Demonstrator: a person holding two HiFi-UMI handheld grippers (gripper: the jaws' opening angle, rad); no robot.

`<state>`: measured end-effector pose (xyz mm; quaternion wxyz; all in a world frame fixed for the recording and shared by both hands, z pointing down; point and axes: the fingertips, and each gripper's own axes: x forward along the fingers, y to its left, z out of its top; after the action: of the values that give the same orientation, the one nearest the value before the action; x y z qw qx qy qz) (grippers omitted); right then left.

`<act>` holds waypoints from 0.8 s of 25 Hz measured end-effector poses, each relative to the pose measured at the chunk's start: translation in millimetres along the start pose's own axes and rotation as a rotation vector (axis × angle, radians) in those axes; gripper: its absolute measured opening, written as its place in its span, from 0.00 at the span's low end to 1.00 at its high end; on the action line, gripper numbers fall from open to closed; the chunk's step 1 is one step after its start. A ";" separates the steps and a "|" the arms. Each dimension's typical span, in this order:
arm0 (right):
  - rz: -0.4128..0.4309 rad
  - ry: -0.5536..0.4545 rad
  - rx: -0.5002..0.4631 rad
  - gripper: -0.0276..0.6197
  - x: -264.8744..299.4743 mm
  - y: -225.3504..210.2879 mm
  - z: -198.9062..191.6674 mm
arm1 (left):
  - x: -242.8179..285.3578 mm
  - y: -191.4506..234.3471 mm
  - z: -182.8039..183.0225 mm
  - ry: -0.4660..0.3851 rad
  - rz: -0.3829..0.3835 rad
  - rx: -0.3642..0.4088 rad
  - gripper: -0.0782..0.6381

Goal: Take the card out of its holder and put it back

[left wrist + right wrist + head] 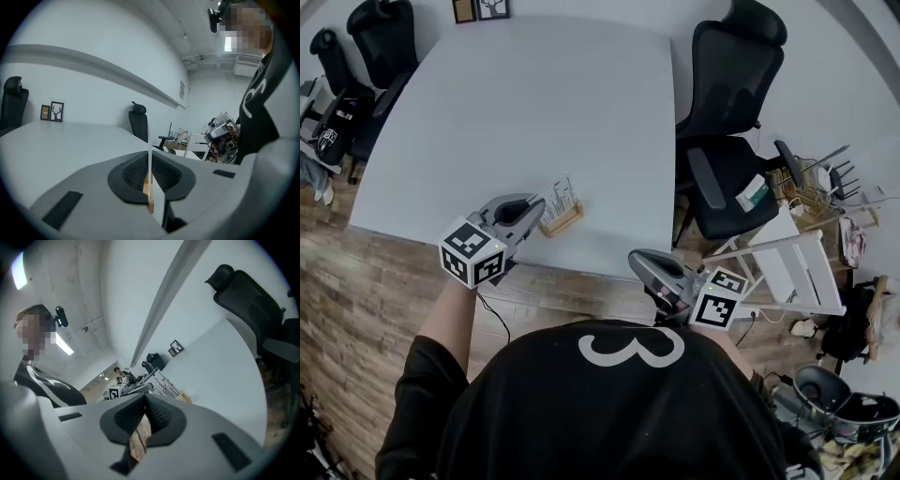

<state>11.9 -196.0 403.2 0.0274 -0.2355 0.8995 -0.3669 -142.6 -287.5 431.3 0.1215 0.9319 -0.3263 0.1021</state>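
Observation:
A white printed card (555,198) stands in a small wooden holder (566,222) near the front edge of the pale table (516,112). My left gripper (536,208) reaches in from the left and is shut on the card. In the left gripper view the card (149,159) shows edge-on, pinched between the dark pads, with a bit of the wooden holder (147,186) below it. My right gripper (643,263) hangs off the table's front edge to the right, shut with nothing in it. From the right gripper view (144,401) the card (165,387) and the left gripper (126,390) show far off.
Black office chairs stand at the table's right side (731,84) and far left corner (370,47). A white rack (787,262) and clutter fill the floor at the right. Two small picture frames (480,9) lean at the table's far edge. Wooden floor lies below the front edge.

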 end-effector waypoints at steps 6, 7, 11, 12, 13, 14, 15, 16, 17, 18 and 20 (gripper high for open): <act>0.014 -0.021 -0.017 0.06 -17.5 12.5 2.2 | -12.2 -7.3 27.0 -0.057 0.059 0.015 0.14; 0.016 -0.023 -0.022 0.06 -21.4 15.0 1.7 | -15.2 -11.1 31.3 -0.069 0.064 0.008 0.14; 0.028 -0.032 -0.036 0.06 -36.1 23.9 2.2 | -28.1 -33.1 44.4 -0.099 0.079 -0.033 0.14; 0.031 -0.033 -0.037 0.06 -40.4 26.7 2.1 | -31.3 -40.4 46.8 -0.100 0.083 -0.049 0.14; 0.034 -0.033 -0.040 0.06 -45.4 29.9 1.7 | -34.9 -48.4 49.2 -0.102 0.088 -0.068 0.14; 0.038 -0.033 -0.044 0.06 -50.6 33.6 1.4 | -38.7 -57.2 51.7 -0.106 0.093 -0.089 0.14; 0.043 -0.033 -0.051 0.06 -55.8 37.6 1.2 | -42.7 -66.6 54.6 -0.113 0.096 -0.111 0.14; 0.048 -0.034 -0.057 0.06 -60.9 41.8 1.2 | -46.4 -77.0 57.6 -0.123 0.094 -0.132 0.14; 0.054 -0.036 -0.063 0.06 -66.1 46.1 1.0 | -49.8 -88.4 60.6 -0.134 0.089 -0.152 0.14; 0.060 -0.037 -0.066 0.06 -71.3 50.4 0.4 | -52.7 -100.7 63.4 -0.143 0.080 -0.167 0.14; 0.070 -0.039 -0.071 0.06 -82.3 59.3 -2.9 | -57.7 -127.6 68.3 -0.154 0.063 -0.183 0.14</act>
<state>60.4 -120.9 355.3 0.0493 -0.2117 0.9190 -0.3289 -98.5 -177.2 330.5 0.1773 0.9112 -0.3718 0.0037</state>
